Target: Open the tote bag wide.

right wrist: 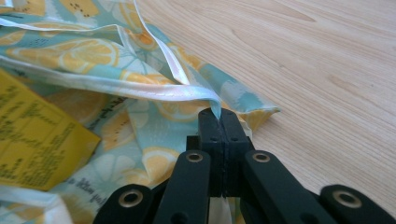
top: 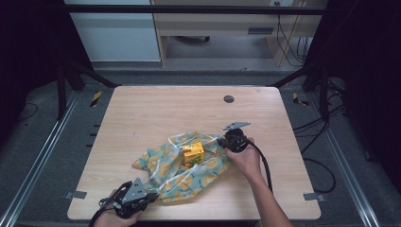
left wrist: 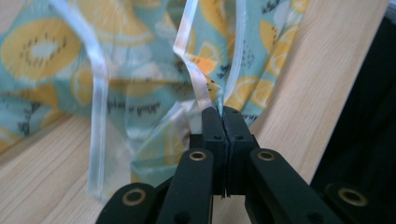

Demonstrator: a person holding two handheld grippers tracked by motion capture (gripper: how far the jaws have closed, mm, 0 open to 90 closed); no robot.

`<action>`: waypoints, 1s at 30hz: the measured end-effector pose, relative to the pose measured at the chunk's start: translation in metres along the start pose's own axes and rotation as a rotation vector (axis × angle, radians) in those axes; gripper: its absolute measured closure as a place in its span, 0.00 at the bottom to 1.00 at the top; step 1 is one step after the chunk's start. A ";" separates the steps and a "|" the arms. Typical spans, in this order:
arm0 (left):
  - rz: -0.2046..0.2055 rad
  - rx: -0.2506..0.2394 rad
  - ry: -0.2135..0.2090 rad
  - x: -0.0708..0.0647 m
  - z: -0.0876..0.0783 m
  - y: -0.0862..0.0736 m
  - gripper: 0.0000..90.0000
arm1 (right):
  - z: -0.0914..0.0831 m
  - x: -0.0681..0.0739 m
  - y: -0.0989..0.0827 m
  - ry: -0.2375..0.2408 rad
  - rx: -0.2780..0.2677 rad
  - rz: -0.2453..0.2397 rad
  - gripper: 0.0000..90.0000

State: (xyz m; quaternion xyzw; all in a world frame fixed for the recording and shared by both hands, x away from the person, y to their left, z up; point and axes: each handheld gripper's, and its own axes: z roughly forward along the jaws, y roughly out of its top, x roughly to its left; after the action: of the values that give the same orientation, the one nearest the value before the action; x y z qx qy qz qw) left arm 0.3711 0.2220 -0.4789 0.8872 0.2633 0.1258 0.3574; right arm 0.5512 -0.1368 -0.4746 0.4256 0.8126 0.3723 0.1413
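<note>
A fruit-print cloth [top: 182, 168] lies crumpled across the near half of a wooden table [top: 142, 113], a small yellow box [top: 193, 153] sitting on its middle. At the table's near edge, the left gripper [top: 152, 195] has its fingers [left wrist: 212, 128] clamped on the cloth's pale-edged corner. Over at the cloth's far right corner, the right gripper [top: 221, 142] likewise has its fingers [right wrist: 236, 128] pressed together on the hem, with the yellow box just beside in the right gripper view.
</note>
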 end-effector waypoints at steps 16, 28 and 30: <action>0.002 0.033 0.017 0.004 0.006 -0.005 1.00 | 0.005 -0.010 -0.003 -0.025 0.023 0.008 1.00; 0.008 0.042 0.018 0.004 0.007 -0.005 1.00 | 0.011 -0.013 -0.005 -0.031 0.030 0.017 1.00; 0.006 0.040 0.018 0.004 0.007 -0.005 1.00 | 0.011 -0.013 -0.005 -0.029 0.032 0.022 1.00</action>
State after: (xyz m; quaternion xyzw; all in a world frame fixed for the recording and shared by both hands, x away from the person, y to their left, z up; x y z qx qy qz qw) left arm 0.3749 0.2234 -0.4873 0.8938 0.2665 0.1296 0.3367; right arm 0.5623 -0.1433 -0.4867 0.4420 0.8115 0.3547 0.1424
